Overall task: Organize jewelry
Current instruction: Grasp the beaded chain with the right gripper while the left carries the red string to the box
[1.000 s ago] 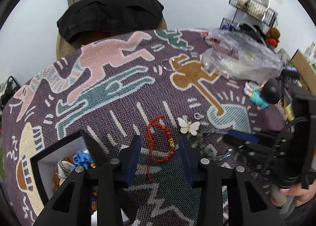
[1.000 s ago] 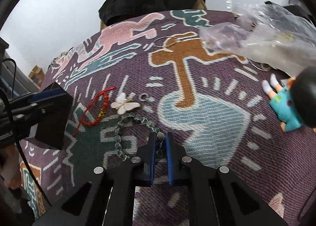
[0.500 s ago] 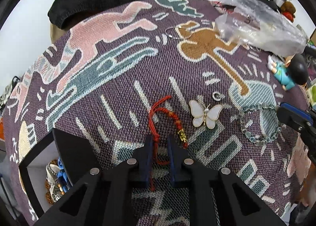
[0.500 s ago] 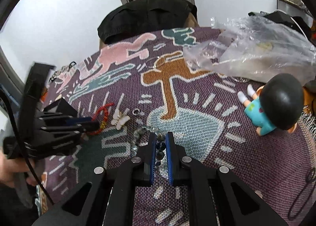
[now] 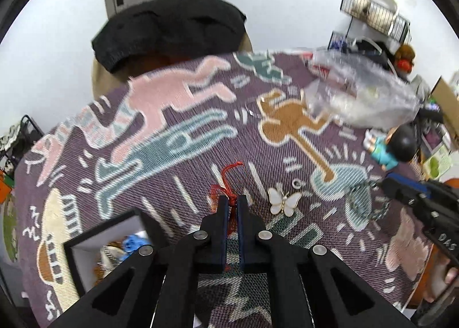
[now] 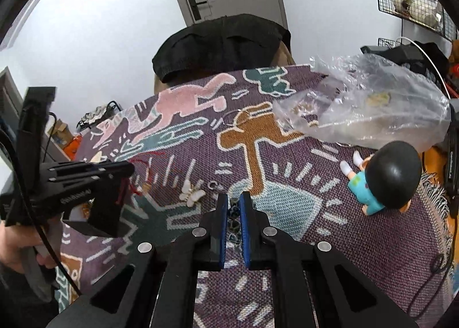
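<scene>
My left gripper (image 5: 232, 204) is pinched tight on the red cord (image 5: 228, 181), and the cord hangs off the rug (image 5: 183, 138) between the pads. My right gripper (image 6: 234, 204) is clamped on the bead bracelet (image 6: 233, 214); from the left view the beads (image 5: 370, 207) trail down toward the rug. Now the containers. The black box (image 5: 75, 244) with white walls sits by the rug's near left corner, just left of my left fingers (image 5: 223, 213). Inside I see a blue piece (image 5: 132, 242) and some pale and brown bits I can't name through the blur. At the far right corner lies a clear plastic bag (image 6: 373, 110), crumpled, with small pale things inside, too hazy to tell. Loose on the rug between my grippers: a white butterfly (image 5: 284, 201) and beside it a small ring (image 5: 297, 183). The doll (image 6: 384, 181) lies near the right edge, just below the bag.
</scene>
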